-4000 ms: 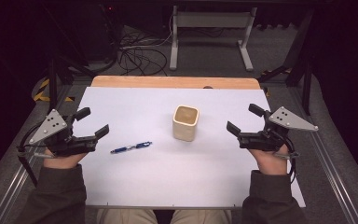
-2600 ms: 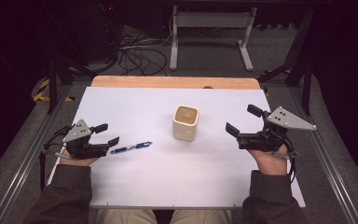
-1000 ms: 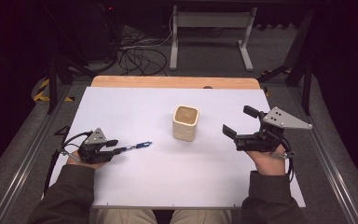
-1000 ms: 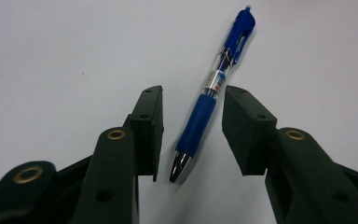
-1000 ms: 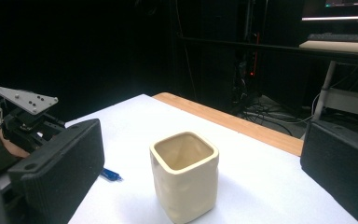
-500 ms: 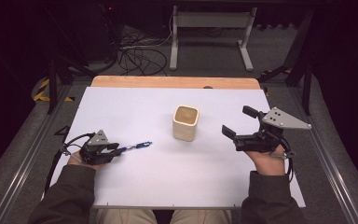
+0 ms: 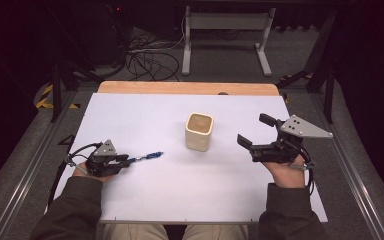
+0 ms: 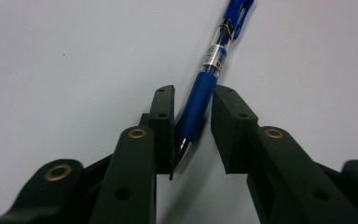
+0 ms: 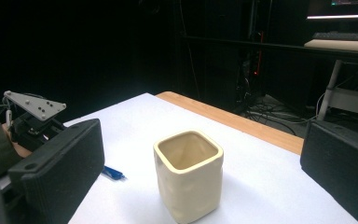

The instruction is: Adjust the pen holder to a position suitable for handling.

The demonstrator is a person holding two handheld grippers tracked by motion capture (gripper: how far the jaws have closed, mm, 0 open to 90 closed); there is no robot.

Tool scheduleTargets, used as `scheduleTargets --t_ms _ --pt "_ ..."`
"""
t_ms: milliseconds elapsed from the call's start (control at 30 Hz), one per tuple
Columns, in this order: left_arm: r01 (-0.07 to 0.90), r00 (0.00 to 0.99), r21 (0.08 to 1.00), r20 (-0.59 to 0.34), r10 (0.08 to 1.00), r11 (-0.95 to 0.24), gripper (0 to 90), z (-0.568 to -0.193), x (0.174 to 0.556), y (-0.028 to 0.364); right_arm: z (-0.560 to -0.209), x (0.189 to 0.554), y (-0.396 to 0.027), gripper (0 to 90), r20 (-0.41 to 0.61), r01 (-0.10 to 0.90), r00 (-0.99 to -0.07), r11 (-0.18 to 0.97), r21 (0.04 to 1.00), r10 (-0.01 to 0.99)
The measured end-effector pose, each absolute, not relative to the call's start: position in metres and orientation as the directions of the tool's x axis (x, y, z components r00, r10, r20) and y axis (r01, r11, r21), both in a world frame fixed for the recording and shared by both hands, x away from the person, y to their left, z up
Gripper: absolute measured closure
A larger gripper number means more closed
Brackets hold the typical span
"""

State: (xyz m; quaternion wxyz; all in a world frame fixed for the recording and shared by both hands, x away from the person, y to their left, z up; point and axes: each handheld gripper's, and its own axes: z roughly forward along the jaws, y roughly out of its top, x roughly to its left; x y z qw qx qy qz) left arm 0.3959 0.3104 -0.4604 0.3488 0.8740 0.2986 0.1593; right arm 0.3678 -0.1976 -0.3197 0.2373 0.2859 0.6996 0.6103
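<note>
Cup — mid-table. Pen left of it, tip between the left gripper's narrowly parted jaws. Right gripper — spread wide, right of cup.

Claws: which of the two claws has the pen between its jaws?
The left claw. Its jaws sit on either side of the blue pen, at the tip end. The right claw is wide open, pointing at the cream cup.
</note>
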Motion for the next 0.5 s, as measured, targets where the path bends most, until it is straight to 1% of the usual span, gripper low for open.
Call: scheduleTargets --t_ms 133,300,500 --pt "0.406 0.769 0.707 0.079 0.635 -0.58 73.8 -0.4606 0.3954 0.3098 -0.3197 0.3679 -0.1978 0.0 0.018 0.111 -0.723 0.091 0.99 0.69" --pt "0.391 0.77 0.704 0.103 0.63 -0.593 78.6 -0.4603 0.3942 0.3079 -0.3199 0.3683 -0.198 0.0 0.021 0.114 -0.723 0.09 0.989 0.691" --pt "0.37 0.775 0.705 0.126 0.619 -0.605 79.6 -0.4591 0.3916 0.3057 -0.32 0.3683 -0.1969 0.1 0.023 0.116 -0.723 0.089 0.989 0.69"
